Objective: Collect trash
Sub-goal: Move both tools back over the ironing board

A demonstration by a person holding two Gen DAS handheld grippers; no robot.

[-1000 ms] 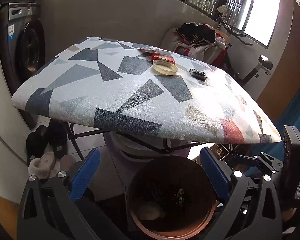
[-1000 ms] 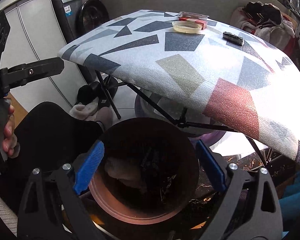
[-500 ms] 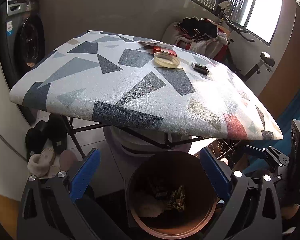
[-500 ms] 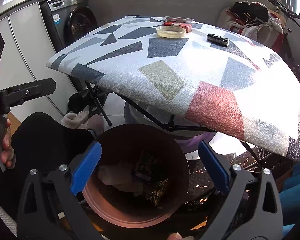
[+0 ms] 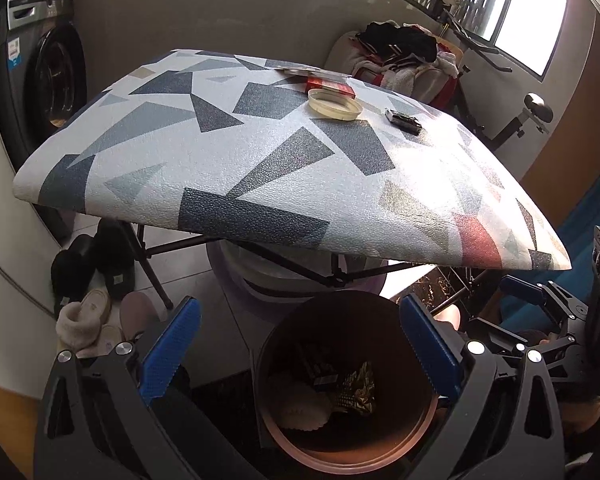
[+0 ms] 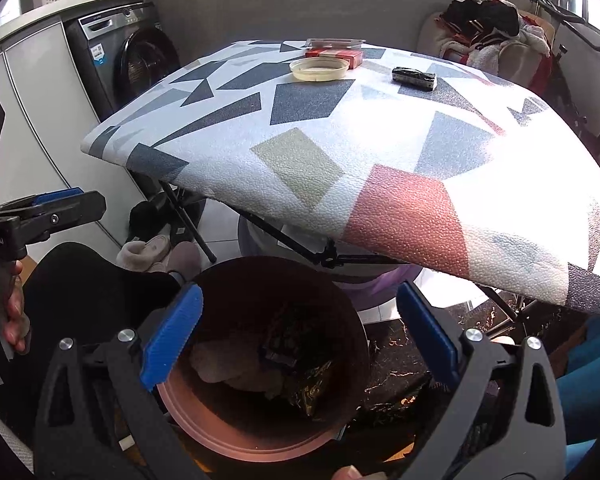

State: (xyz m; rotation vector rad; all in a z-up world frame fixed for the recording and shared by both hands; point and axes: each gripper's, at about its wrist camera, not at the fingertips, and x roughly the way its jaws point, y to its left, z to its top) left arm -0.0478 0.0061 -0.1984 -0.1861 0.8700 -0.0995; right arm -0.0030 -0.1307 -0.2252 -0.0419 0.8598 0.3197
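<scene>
The pebbled, triangle-patterned table (image 5: 260,152) slopes above my round brown bin (image 5: 346,446), which holds a pale scalloped paper, crinkled gold foil and dark wrappers I can't identify. Over the bin, my left gripper (image 5: 300,354) and right gripper (image 6: 298,338) gape wide, both empty. Far across the table sits a shallow plastic lid (image 6: 319,69).

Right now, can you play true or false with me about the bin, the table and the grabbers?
1. The bin has trash in it. True.
2. The left gripper holds a wrapper. False: it is open and holds nothing.
3. A round lid lies on the table. True.
4. The right gripper is shut. False: it is open.
5. The red box is in the bin. False: it is on the table.
</scene>
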